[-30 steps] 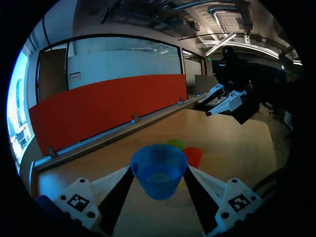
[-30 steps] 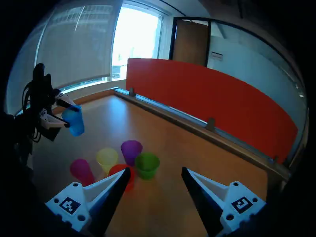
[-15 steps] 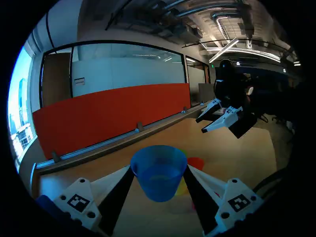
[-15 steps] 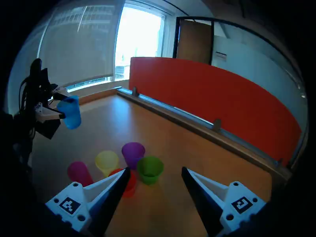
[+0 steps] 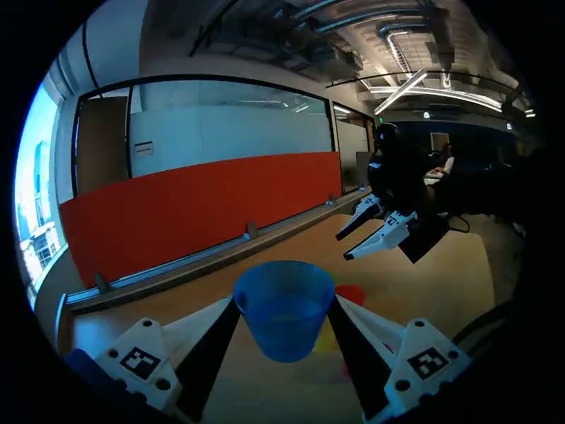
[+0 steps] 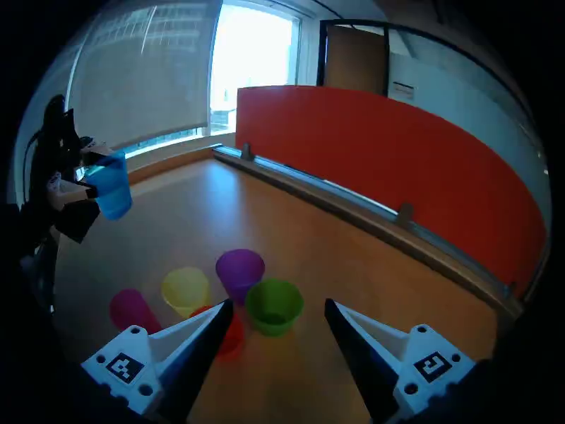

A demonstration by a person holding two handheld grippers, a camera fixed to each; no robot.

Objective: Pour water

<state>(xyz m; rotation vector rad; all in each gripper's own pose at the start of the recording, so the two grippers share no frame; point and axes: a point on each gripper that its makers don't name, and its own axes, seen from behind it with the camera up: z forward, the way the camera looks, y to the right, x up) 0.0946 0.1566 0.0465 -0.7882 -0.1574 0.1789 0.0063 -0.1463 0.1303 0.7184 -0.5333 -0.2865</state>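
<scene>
At the far left of the right gripper view, the left gripper point(image 6: 95, 169) is clamped on a blue cup point(image 6: 111, 187), holding it roughly upright in the air above the wooden table point(image 6: 339, 240). The left gripper view looks into the cup from close by — water sits part-way up the inside. Lower in the frame, five cups stand on the table in a tight cluster: a pink cup point(image 6: 131, 309) at the lower left, a yellow cup point(image 6: 185, 288) just beside it, a red cup point(image 6: 232, 333) partly hidden behind the near finger, a purple cup point(image 6: 240, 267), and just beside that a green cup point(image 6: 274, 305). The green cup's inside looks bare; what the others hold I cannot tell. Across the bottom of the frame the right gripper point(image 6: 277, 305) hangs with its fingers spread wide, gripping nothing — the green cup shows between the tips, farther off.
</scene>
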